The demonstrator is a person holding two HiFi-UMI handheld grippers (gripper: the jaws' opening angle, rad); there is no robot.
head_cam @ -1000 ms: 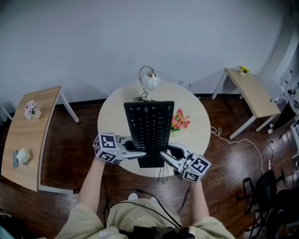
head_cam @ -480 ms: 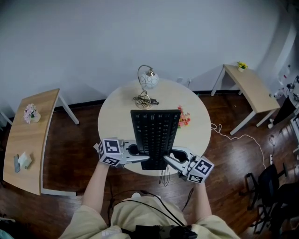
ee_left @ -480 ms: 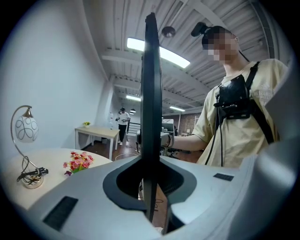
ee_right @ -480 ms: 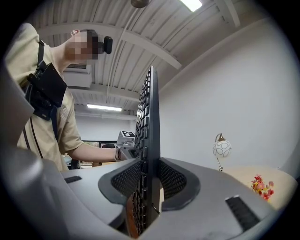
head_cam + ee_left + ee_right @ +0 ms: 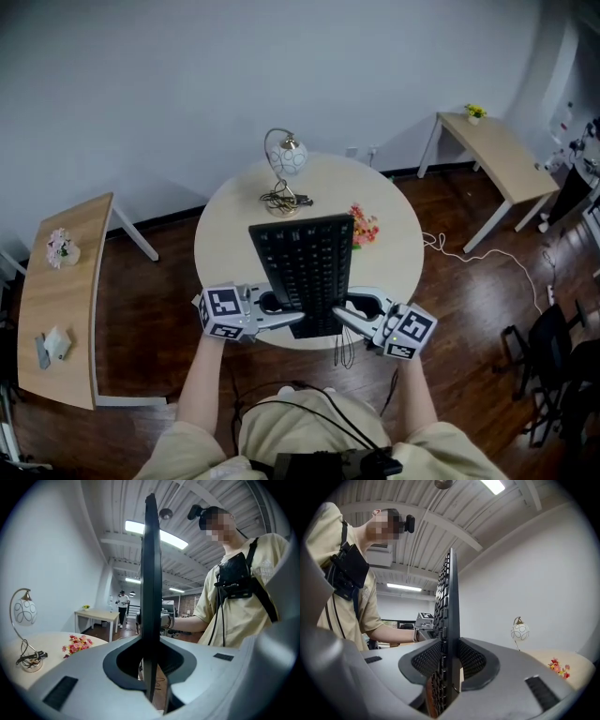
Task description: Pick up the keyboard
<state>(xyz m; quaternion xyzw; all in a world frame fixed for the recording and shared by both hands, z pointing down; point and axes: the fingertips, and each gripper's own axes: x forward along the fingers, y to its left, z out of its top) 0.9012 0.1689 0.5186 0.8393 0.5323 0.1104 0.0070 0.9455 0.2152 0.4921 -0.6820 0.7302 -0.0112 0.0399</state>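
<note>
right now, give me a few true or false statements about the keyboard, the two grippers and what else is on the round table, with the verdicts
1. The right gripper is shut on the black rectangular keyboard. True.
2. The left gripper has its fingers open with nothing between them. False: it is shut on the keyboard's opposite edge.
3. The curved-stem lamp with a white globe shade stands on the round beige table, beyond the keyboard's far end. True.
4. In the head view, the pink flower bunch lies left of the keyboard. False: it lies right of it, on the table.
</note>
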